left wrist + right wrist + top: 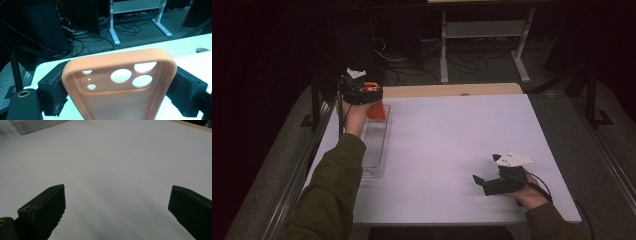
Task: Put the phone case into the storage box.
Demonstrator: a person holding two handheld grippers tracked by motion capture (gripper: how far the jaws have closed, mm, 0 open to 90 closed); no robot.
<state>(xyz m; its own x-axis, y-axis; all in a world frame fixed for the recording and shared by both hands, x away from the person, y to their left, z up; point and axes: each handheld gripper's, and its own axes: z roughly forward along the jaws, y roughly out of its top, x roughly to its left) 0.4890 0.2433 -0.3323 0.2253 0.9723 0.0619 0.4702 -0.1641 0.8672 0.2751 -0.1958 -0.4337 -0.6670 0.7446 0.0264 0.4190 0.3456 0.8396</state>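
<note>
Over at ten o'clock on the table, the left gripper (pixel 368 102) is pinching an orange phone case (pixel 117 82) by its long sides, pads pressing both edges, camera cutouts facing up. The left forearm is stretching forward, hand tipping the case over the far end of the clear tray (pixel 374 150). At four o'clock, the right gripper (pixel 486 172) is sitting low, wrist level, jaws spread wide over bare white table (pixel 452 145).
</note>
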